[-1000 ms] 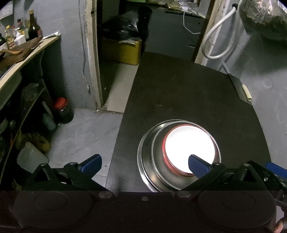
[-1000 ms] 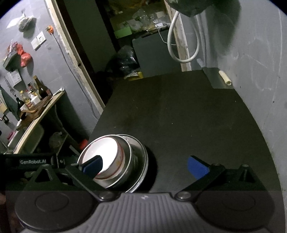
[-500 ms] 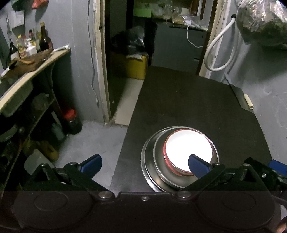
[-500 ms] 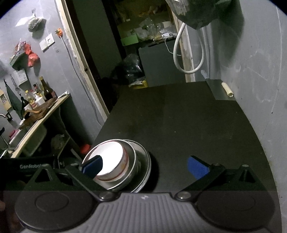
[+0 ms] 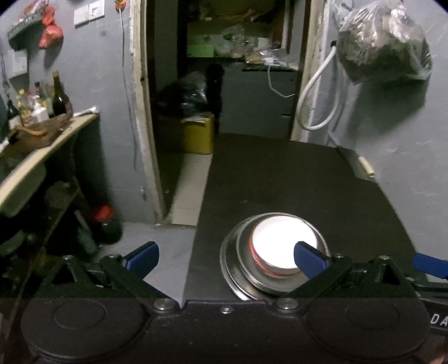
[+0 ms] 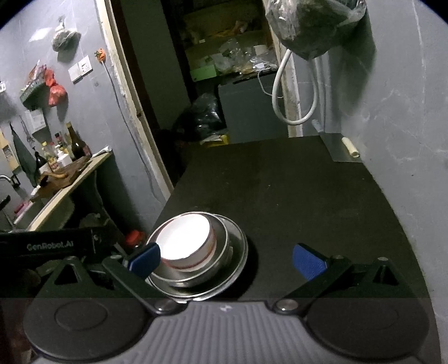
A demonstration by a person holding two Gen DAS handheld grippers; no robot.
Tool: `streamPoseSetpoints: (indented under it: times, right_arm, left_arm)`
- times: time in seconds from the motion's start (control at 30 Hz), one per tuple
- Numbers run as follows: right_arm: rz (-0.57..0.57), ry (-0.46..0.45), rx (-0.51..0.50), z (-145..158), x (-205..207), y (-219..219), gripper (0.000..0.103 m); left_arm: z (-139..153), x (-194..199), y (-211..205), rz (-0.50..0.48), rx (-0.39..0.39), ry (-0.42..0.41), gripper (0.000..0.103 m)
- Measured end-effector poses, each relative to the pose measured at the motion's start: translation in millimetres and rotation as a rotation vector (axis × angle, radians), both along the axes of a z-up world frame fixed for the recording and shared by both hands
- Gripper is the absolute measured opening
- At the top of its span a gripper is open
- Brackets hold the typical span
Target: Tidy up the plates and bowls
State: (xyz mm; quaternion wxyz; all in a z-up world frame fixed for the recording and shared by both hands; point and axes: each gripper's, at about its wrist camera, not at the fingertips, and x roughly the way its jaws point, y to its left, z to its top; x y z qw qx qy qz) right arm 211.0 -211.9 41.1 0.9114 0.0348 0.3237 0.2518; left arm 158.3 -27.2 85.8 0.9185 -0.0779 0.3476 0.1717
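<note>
Bowls sit nested on black table beside doorway.

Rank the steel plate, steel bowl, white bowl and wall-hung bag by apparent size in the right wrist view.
1. Wall-hung bag, though it is cut off by the frame
2. Steel plate
3. Steel bowl
4. White bowl

The three dishes are nested, so their ranking is sound; the bag hangs farther off, so its rank is unsure.
</note>
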Motion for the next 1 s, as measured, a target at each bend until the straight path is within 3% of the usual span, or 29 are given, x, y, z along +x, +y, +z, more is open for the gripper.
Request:
streamPoseSetpoints:
  times: [0.43,0.63,1.0]
  right_arm:
    - [-0.196,-0.006,-0.022,4,-81,15,0.103]
    - [-0.234,-0.040,-0.051,3,-124,26,0.103]
    - [-0.260,-0.094,-0.082,15,-156,33,0.103]
  left_arm:
    - [-9,-75,35,-0.123,-0.012,-0.072,0.102]
    - [-19,-106,57,-0.149,-0.106,-0.098,0.102]
    - [-21,-138,67,-0.171,-0.068,-0.128,0.102]
